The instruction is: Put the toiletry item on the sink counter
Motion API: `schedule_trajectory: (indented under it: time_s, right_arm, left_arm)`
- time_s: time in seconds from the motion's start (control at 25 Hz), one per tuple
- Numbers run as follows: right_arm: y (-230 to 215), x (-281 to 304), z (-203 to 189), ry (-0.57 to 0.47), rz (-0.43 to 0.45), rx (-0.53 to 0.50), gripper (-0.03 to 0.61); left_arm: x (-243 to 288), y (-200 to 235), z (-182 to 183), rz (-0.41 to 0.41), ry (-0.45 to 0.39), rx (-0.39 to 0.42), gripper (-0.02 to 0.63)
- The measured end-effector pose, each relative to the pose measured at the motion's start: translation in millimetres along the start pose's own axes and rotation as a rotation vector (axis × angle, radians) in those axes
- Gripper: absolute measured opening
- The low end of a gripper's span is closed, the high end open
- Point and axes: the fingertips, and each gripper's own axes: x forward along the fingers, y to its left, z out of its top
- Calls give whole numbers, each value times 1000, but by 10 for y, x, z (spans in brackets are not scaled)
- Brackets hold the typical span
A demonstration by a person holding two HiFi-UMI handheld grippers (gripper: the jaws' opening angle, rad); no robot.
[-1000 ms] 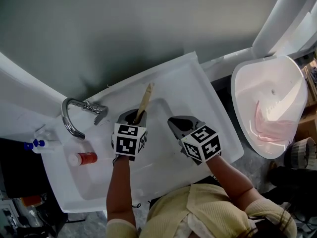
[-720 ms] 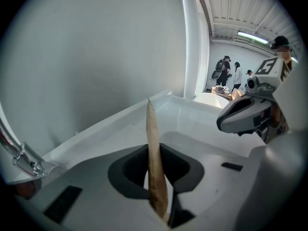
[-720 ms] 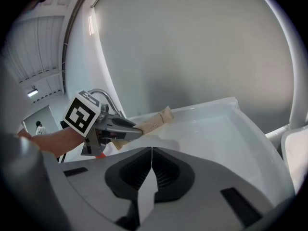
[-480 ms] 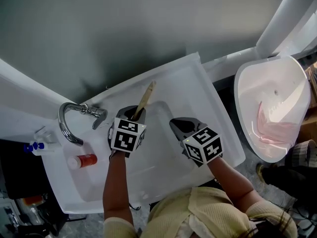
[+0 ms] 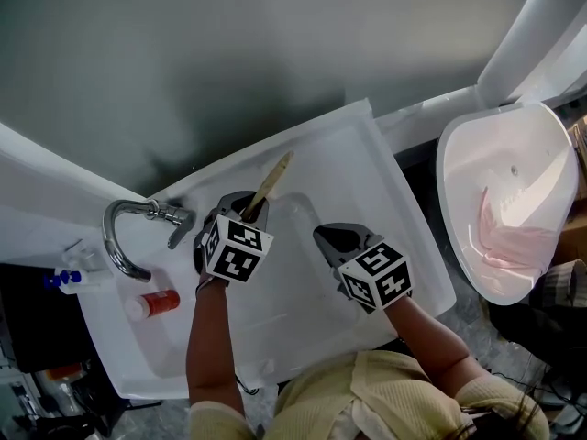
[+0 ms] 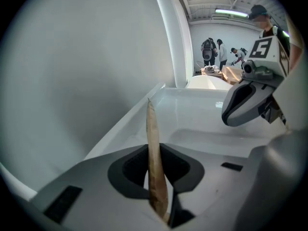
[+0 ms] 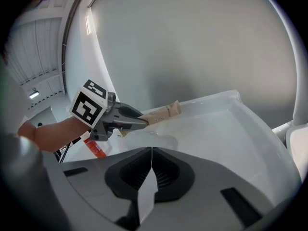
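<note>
Two tongs: left tongs tight on tan tube, right tongs together, empty.

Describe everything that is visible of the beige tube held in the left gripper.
The beige tube is slim and flat, apparently soft plastic, with small dark print on its side. Its crimped end points away from the left gripper, toward the back edge of the white sink. Its other end is hidden between the jaws, which are closed on it. It is held tilted above the sink and seems to touch only the gripper.
</note>
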Motion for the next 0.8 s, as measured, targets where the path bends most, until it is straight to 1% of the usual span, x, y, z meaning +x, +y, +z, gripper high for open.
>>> schedule_trajectory:
  time_s: [0.08,0.16,0.32,0.48,0.68,0.8]
  right_arm:
    - [-3,13,-7,2,1,-2,28]
    - [-6,29,-14,6,4,-4,28]
    - [-5,54,-31,11,12,-1,28]
    - [-42,61,-47,16,0,7,28]
    - [-63,61,-44,12,0,15,28]
    - [-50,59,-48,12,1,9,28]
  left_arm:
    - [31,19,-3,4,20,46,89]
    - [64,36,2,4,34,74,89]
    - [129,67,8,8,46,103,89]
    - [171,85,-5,13,52,147,89]
    - [221,153,-11,38,62,186,89]
    - [248,140,-15,26,67,195,91]
